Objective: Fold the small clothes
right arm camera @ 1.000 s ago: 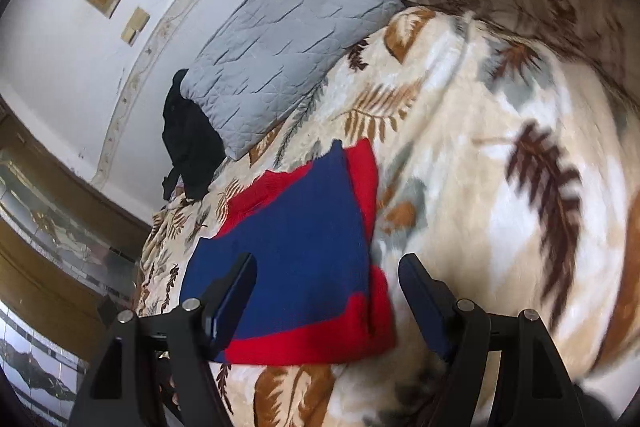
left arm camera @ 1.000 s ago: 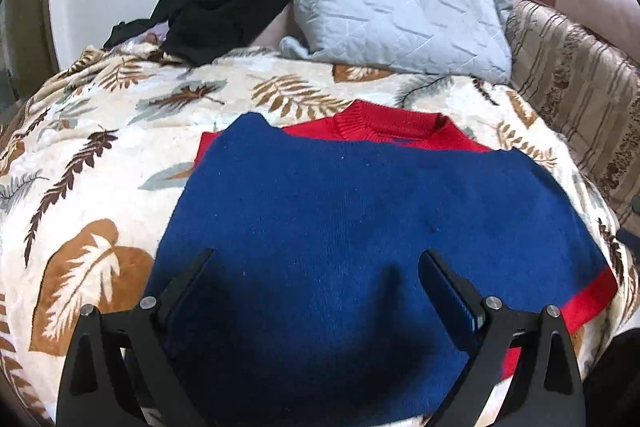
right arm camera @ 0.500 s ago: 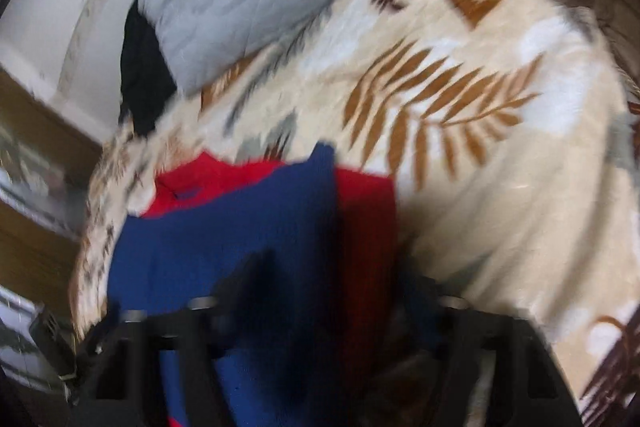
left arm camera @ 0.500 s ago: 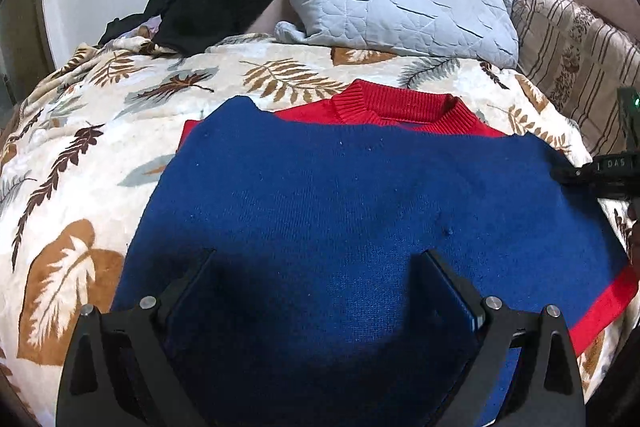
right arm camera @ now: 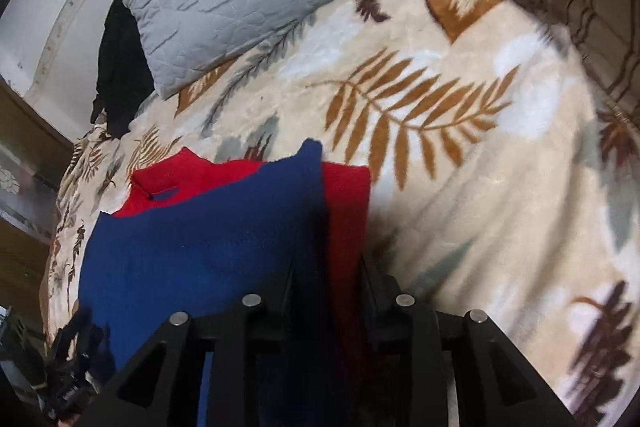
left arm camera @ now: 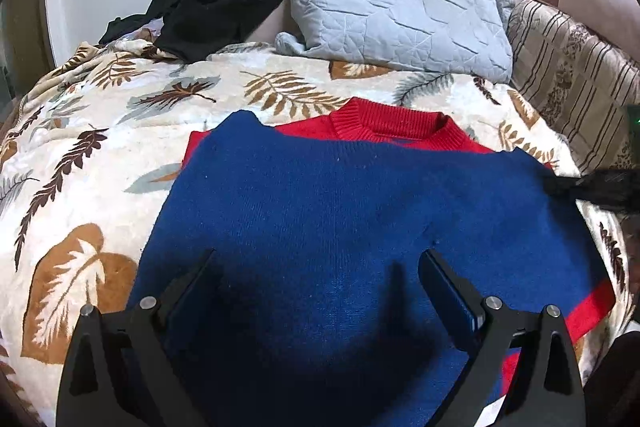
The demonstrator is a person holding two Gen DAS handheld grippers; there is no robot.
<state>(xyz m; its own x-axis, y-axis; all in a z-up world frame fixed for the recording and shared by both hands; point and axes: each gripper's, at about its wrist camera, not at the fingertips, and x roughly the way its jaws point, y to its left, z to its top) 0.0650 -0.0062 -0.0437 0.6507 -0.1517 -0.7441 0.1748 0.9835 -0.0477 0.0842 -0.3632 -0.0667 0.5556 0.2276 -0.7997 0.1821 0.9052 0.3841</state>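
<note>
A blue and red knit sweater (left arm camera: 360, 219) lies flat on the leaf-print blanket (left arm camera: 80, 155) covering the bed. The left tongs (left arm camera: 316, 279) hang released above its blue panel. The right tongs (right arm camera: 326, 279) pinch the sweater's right edge, jaws just easing apart. A grey quilted pillow (left arm camera: 396, 11) sits behind. No writing is legible.

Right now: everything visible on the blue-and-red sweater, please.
The sweater is a knit, blue over red, with a ribbed red collar and red hem band. It lies flat, partly folded, on the leaf-print blanket. The right gripper has its side edge between its opening jaws; the left gripper hovers open above.
</note>
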